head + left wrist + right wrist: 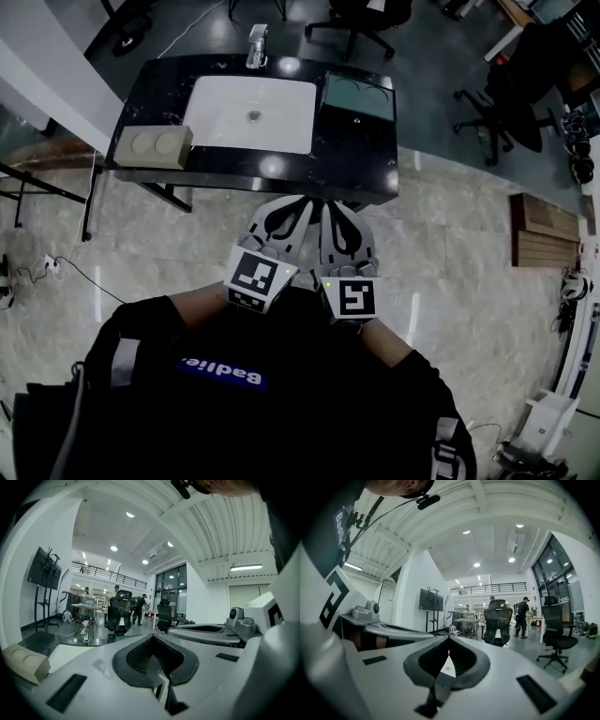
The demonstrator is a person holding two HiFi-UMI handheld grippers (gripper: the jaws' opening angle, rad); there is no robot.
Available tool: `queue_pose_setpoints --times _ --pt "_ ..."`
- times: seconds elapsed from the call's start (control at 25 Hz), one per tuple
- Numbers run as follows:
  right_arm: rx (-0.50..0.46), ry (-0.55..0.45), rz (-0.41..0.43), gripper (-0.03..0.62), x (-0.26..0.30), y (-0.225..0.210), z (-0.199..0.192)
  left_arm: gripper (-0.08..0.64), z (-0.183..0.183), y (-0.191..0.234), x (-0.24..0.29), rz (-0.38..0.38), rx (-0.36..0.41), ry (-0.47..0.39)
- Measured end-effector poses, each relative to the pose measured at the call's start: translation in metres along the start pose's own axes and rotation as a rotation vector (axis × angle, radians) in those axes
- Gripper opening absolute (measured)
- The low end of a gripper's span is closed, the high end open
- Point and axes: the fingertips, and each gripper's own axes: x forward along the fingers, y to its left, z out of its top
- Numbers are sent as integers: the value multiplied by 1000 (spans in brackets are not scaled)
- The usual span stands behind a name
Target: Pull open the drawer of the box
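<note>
**A:** Looking at the fingers first: are they holding anything?

**B:** No. The left gripper has its jaws pressed tip to tip with nothing between them. The right gripper is clenched the same way, also empty.

**A:** Where are they?

**B:** Side by side, close to the person's chest, with the marker cubes nearest the body and the tips aimed toward the black table.

**A:** And the box?

**B:** The beige box sits at the table's near left corner, just beside a white rectangle and well apart from both grippers. Its drawer can't be made out from above.

**A:** Anything else up there?

**B:** A dark tray to the right of the white rectangle.
</note>
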Motion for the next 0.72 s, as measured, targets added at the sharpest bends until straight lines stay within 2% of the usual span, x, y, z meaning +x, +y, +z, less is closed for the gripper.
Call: queue_pose_setpoints --times 0.2,0.36,0.56,0.72 --pt "7 23 -25 0 30 -19 -6 0 -1 26 25 0 -9 24" --pt "10 30 0 0 52 -32 -14 0 -4 38 47 19 -8 39" --pt "36 75 64 2 87 -61 -21 0 11 59 80 93 6 23" --pt "55 105 91 2 114 -99 -26 0 21 66 116 146 15 22"
